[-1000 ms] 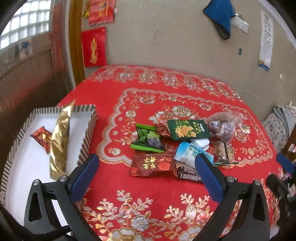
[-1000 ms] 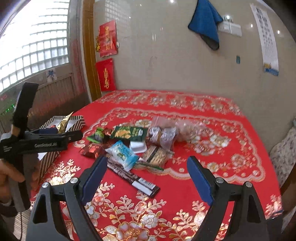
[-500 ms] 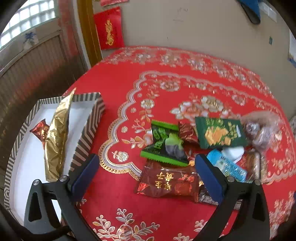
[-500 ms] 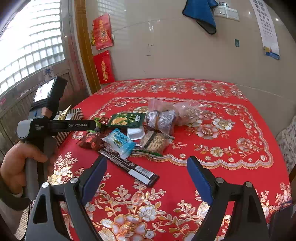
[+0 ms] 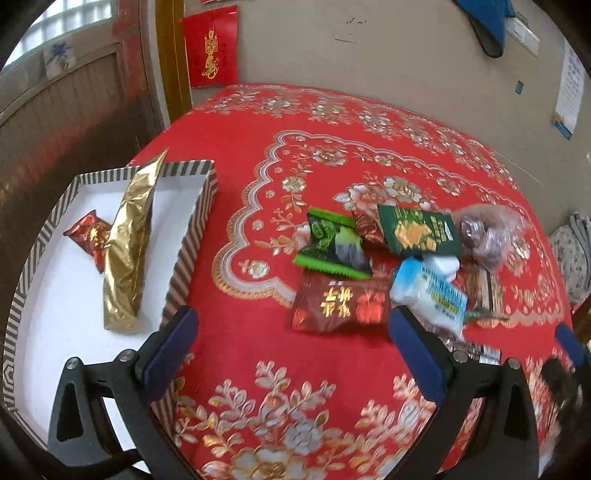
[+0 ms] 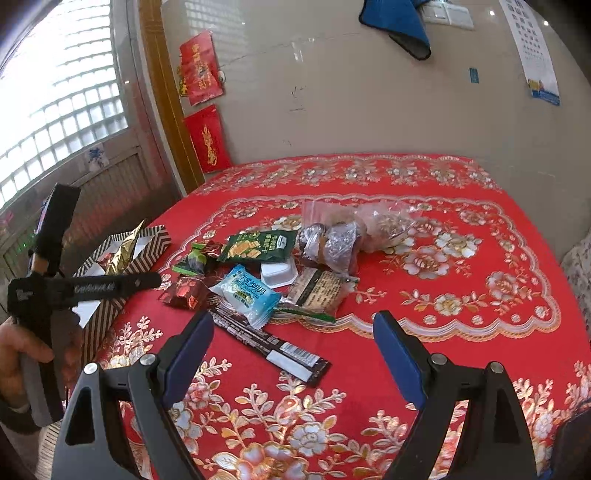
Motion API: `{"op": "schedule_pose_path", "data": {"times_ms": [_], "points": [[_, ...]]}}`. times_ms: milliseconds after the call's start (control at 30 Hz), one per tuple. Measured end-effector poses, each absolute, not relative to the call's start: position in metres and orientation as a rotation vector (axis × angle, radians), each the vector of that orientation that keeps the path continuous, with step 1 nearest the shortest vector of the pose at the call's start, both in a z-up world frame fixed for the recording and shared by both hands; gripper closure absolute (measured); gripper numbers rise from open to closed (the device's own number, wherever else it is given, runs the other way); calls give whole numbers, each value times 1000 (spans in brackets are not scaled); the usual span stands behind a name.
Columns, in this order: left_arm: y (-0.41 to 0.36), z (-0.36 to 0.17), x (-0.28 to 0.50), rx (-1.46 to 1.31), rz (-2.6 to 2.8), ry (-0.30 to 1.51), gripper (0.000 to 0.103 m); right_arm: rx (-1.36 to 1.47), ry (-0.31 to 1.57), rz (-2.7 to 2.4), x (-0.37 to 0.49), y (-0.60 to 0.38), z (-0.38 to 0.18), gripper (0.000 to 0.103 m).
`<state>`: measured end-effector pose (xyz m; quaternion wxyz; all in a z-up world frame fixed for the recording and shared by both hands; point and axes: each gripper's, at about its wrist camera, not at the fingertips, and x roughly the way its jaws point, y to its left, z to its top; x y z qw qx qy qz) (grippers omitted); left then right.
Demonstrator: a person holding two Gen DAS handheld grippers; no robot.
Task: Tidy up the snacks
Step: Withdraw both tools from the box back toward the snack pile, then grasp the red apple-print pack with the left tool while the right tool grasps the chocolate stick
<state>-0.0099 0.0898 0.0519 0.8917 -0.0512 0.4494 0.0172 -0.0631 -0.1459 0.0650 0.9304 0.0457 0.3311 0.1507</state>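
Observation:
A pile of snack packets lies on the red tablecloth [image 5: 258, 122]: a dark red packet [image 5: 340, 304], a green packet [image 5: 332, 243], a dark green cracker packet [image 5: 419, 230], a light blue packet [image 5: 430, 291] and a clear bag [image 5: 487, 232]. A striped box [image 5: 192, 236] at the left holds a gold packet [image 5: 127, 243] and a small red packet [image 5: 88, 234]. My left gripper [image 5: 291, 350] is open and empty, just short of the dark red packet. My right gripper [image 6: 293, 354] is open and empty over a long dark bar [image 6: 273, 347]. The pile [image 6: 258, 273] lies beyond it.
The left hand-held gripper [image 6: 74, 288] shows at the left of the right wrist view, beside the striped box [image 6: 147, 240]. A beige wall [image 6: 332, 92] with a blue cloth [image 6: 399, 22] stands behind the table. A white cup [image 6: 279, 271] sits in the pile.
My left gripper has swung a little to the right and the snack pile now sits further right in its view. My right gripper has drawn closer to the pile. Both stay open.

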Motion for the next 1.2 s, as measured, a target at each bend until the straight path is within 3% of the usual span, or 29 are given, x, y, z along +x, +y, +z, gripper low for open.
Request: {"op": "schedule_pose_path", "data": {"times_ms": [767, 800, 867, 967, 1167, 1200], "points": [[57, 7, 37, -29, -50, 1068, 2, 4, 770, 308, -48, -129, 48, 15], [56, 6, 38, -19, -52, 1060, 3, 0, 772, 310, -48, -128, 48, 15], [55, 7, 38, 14, -42, 1035, 19, -25, 780, 322, -46, -123, 46, 15], [54, 9, 36, 46, -67, 1013, 34, -100, 790, 344, -44, -111, 43, 15], [54, 14, 27, 84, -104, 979, 48, -246, 814, 449, -37, -86, 35, 16], [57, 15, 26, 69, -109, 977, 48, -265, 821, 452, -34, -83, 33, 22]]}}
